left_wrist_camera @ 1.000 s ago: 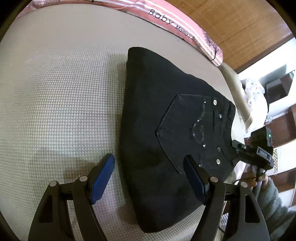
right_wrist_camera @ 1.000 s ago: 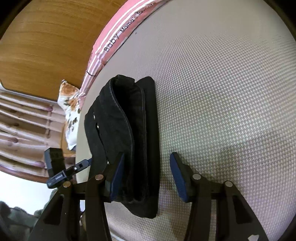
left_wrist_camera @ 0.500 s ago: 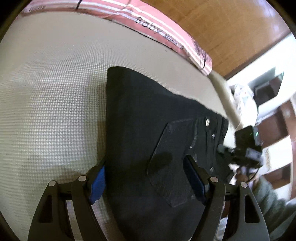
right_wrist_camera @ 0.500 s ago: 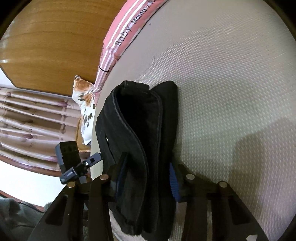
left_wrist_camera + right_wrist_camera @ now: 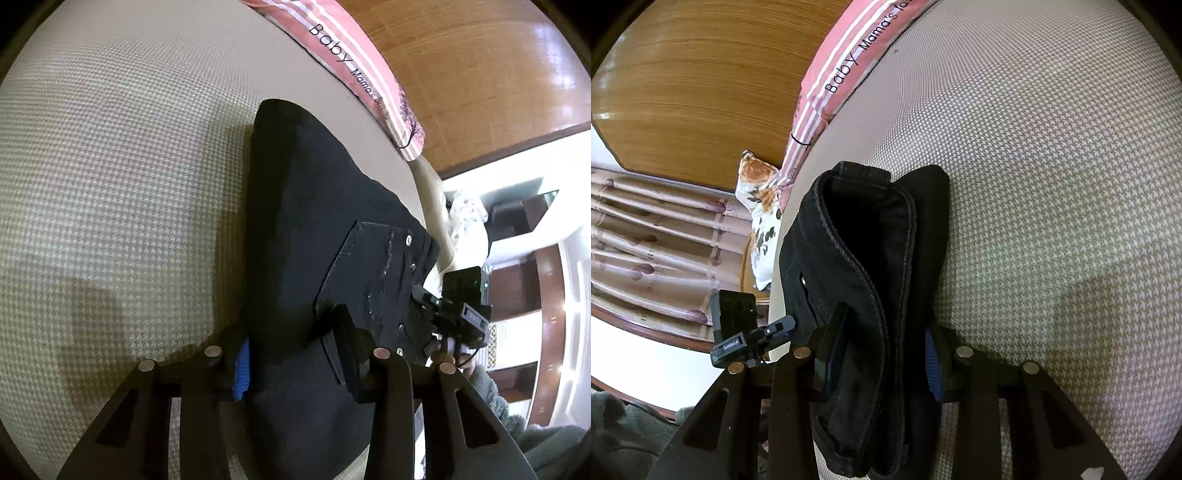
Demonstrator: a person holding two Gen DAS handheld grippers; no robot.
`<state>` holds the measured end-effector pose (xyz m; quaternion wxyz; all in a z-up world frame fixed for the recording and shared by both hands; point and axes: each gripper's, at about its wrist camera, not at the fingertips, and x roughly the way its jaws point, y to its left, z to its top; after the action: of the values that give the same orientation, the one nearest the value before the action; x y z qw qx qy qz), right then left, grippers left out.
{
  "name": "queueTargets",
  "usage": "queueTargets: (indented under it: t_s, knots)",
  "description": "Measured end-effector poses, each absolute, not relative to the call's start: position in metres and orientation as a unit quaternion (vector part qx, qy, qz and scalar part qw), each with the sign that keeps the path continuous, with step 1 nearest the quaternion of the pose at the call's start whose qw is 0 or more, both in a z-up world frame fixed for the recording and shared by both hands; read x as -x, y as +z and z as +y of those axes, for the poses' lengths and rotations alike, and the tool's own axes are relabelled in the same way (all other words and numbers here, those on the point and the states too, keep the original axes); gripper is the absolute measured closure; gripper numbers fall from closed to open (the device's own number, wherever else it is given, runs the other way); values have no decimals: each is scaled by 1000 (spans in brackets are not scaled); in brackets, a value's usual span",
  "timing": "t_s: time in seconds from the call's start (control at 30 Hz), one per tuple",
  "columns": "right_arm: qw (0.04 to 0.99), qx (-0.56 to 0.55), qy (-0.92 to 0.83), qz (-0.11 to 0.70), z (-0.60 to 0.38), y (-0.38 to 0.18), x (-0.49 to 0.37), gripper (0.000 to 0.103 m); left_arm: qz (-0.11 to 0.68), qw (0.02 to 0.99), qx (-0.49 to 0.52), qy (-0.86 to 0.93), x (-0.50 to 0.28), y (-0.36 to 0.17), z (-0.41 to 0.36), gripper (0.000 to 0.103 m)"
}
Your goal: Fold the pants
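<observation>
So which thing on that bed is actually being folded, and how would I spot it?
Start from the big beige woven mattress with the pink striped pillow along its far edge. The folded black pants lie on it, gripped by both tools; it is the only dark item, with a stud-trimmed back pocket.

One pair of black pants (image 5: pixel 332 236) – two grippers – one pink striped cushion (image 5: pixel 354 70) – one floral pillow (image 5: pixel 757 206)

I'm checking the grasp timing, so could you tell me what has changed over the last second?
Both grippers moved in over the folded black pants. The right gripper clamped its end; the left gripper is closing on the other end, fabric between its jaws. The pants remain folded on the bed.
</observation>
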<state>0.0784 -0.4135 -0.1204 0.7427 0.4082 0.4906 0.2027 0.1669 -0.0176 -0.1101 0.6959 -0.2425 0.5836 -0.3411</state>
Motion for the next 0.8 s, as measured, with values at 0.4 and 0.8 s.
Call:
queueTargets:
  t_s: [0.4, 0.8]
  knots:
    - [765, -400, 147, 482, -389, -109, -75, 67, 570, 769, 74, -281, -156, -85, -70, 65]
    - [780, -392, 100, 477, -374, -83, -76, 79, 529, 808, -13, -259, -138, -57, -84, 82]
